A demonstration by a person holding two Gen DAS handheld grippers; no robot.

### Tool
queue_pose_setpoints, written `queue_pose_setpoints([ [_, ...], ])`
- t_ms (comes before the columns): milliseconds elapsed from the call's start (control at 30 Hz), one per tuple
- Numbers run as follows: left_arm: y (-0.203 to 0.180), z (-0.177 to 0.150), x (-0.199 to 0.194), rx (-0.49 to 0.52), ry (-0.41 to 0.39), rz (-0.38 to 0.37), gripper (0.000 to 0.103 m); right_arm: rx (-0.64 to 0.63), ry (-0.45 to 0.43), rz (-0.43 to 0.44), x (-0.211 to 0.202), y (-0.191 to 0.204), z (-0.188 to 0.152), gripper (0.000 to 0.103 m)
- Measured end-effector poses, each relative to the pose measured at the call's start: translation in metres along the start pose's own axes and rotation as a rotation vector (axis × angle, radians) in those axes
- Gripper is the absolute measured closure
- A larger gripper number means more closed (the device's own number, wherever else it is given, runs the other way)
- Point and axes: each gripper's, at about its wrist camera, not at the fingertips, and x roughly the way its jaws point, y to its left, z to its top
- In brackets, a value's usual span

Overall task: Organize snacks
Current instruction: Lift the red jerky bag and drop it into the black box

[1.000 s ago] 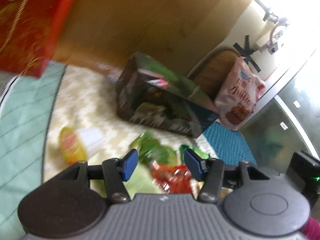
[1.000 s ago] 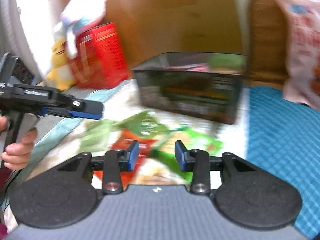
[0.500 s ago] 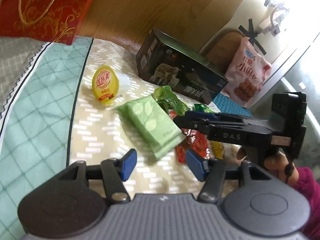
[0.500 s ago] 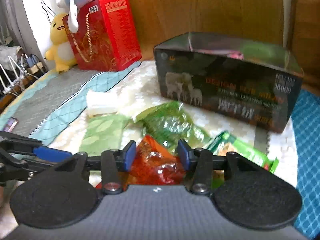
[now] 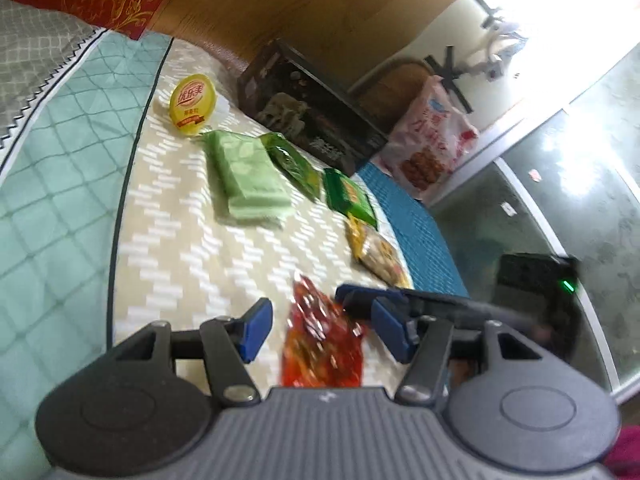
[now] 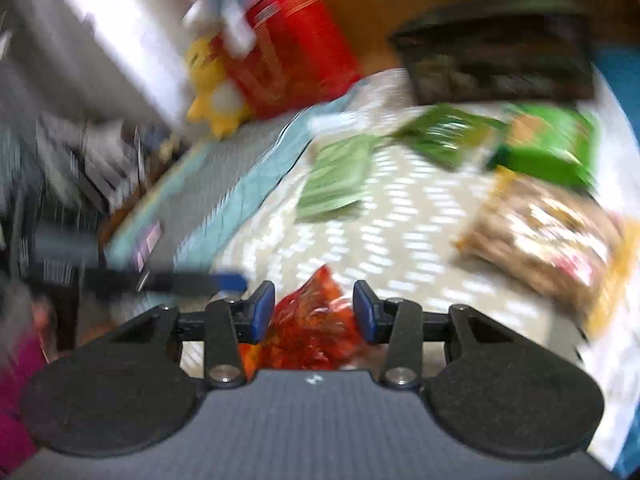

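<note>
A crinkly red snack packet (image 6: pixel 316 328) sits between the pads of my right gripper (image 6: pixel 314 314), which is shut on it. In the left wrist view the same red packet (image 5: pixel 320 344) hangs low over the patterned bedspread (image 5: pixel 200 264), with my right gripper (image 5: pixel 360 300) reaching in from the right. My left gripper (image 5: pixel 322 328) is open; its pads stand apart from the packet on both sides. Behind lie a light green pack (image 5: pixel 248 176), a dark green packet (image 5: pixel 294 164), a green packet (image 5: pixel 348 196) and a yellow-brown packet (image 5: pixel 376 252). A yellow cup (image 5: pixel 192 104) lies near the dark open box (image 5: pixel 312 120).
A red gift bag (image 6: pixel 292 52) and a yellow plush toy (image 6: pixel 212 96) stand at the back left. A pink biscuit bag (image 5: pixel 432 144) leans by the chair right of the box. A blue mat (image 5: pixel 416 224) edges the bedspread on the right. A hand and magenta sleeve (image 6: pixel 16 380) show at lower left.
Both grippers have drawn back toward the near edge. The red packet has come away from the pile of snacks with the right gripper. The right wrist view is tilted and blurred.
</note>
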Motion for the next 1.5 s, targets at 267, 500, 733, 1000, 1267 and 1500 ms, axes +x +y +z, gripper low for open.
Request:
queue_pose_setpoints([
  [267, -0.005, -0.022, 0.008, -0.001, 0.044, -0.005, 0.047, 0.166, -0.024, 0.045, -0.020, -0.015, -0.027, 0.058],
  [500, -0.006, -0.027, 0.015, 0.011, 0.041, -0.020, 0.047, 0.144, 0.010, 0.106, 0.008, 0.006, -0.035, 0.077],
  [733, 0.000, -0.023, 0.003, -0.025, 0.011, -0.018, 0.026, 0.233, -0.030, 0.171, -0.001, -0.005, -0.032, 0.086],
  [1000, -0.004, 0.000, 0.019, -0.088, 0.030, -0.150, 0.032, 0.335, -0.129, 0.305, -0.022, -0.024, -0.012, 0.086],
  [1267, -0.042, 0.053, 0.053, 0.026, 0.017, -0.145, 0.057, 0.184, -0.194, 0.231, -0.044, -0.016, 0.057, 0.086],
  [1500, -0.073, 0.132, 0.098, 0.155, -0.033, -0.073, 0.057, 0.064, -0.226, 0.112, -0.037, -0.029, 0.143, 0.086],
])
